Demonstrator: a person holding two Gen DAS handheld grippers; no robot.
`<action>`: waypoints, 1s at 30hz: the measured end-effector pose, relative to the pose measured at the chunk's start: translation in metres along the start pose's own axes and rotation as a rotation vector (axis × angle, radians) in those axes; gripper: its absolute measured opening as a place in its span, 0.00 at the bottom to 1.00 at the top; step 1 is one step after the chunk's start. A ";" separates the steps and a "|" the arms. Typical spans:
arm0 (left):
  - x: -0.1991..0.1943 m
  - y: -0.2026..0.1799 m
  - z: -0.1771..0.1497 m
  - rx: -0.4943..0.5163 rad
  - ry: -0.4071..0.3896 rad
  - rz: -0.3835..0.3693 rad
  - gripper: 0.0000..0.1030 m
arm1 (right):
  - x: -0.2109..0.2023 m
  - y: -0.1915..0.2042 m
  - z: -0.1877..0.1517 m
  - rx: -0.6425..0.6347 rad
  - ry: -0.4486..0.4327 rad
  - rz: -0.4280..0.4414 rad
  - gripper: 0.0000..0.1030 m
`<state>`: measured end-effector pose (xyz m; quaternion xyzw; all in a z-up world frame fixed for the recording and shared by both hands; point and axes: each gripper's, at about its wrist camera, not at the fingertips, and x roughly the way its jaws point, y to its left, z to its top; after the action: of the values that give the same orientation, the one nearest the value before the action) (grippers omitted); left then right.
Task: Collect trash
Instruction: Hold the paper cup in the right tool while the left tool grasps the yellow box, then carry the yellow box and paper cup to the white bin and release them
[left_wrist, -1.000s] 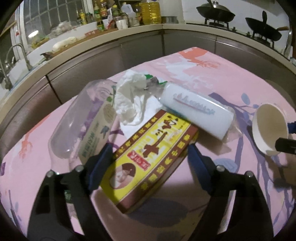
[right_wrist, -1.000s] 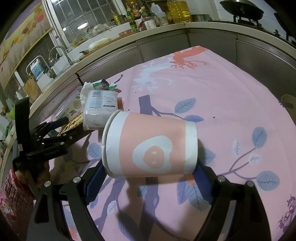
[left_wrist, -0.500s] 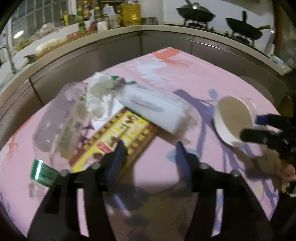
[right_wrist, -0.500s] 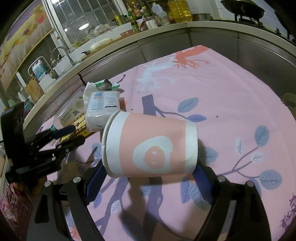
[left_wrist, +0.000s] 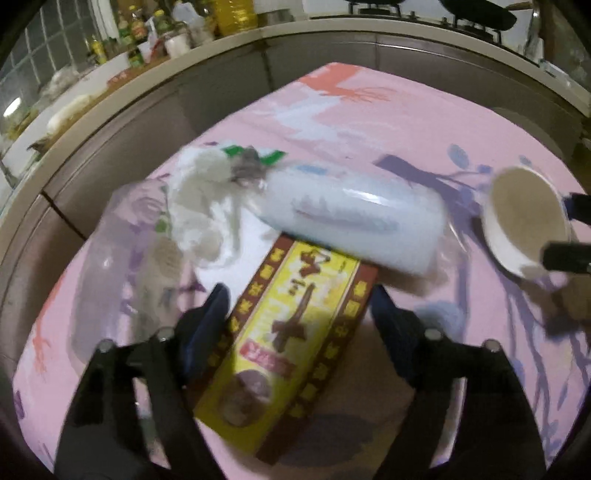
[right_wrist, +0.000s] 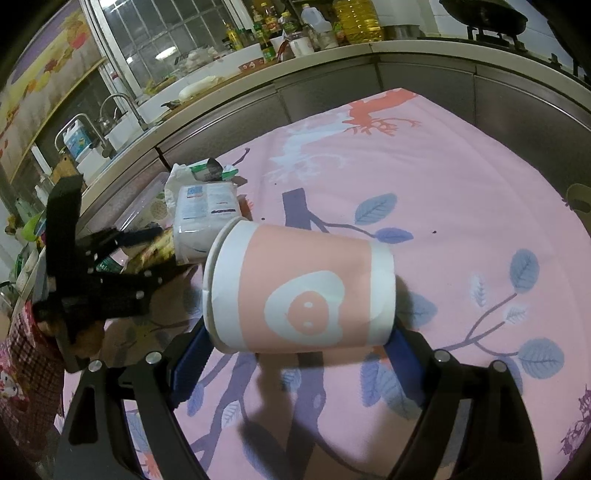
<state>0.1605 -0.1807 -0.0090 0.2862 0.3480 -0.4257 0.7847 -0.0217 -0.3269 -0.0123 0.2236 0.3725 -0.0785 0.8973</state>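
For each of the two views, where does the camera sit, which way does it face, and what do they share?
Left wrist: on the left gripper, angled down at the yellow box between its fingers, the tissue pack beyond.
Right wrist: on the right gripper, angled down at the pink paper cup it holds sideways.
Shared: cup, tissue pack, pink tablecloth; each view shows the other gripper.

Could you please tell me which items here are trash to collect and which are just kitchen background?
Trash to collect:
- pink-and-white paper cup
- yellow-and-red cardboard box
- white plastic-wrapped tissue pack
- crumpled white tissue
- clear plastic bottle

Background:
- yellow oil bottle
- black wok
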 end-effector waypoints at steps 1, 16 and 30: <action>-0.002 -0.004 -0.002 0.004 -0.003 -0.005 0.69 | 0.000 -0.001 0.000 0.000 0.001 0.003 0.80; -0.064 -0.092 -0.064 -0.129 -0.042 -0.044 0.60 | -0.018 -0.014 -0.010 -0.015 -0.043 0.017 0.79; -0.052 -0.163 0.018 -0.119 -0.082 -0.215 0.58 | -0.063 -0.095 -0.011 0.079 -0.145 -0.061 0.79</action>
<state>0.0038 -0.2468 0.0179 0.1827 0.3689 -0.4971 0.7638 -0.1028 -0.4075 -0.0073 0.2412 0.3096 -0.1365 0.9096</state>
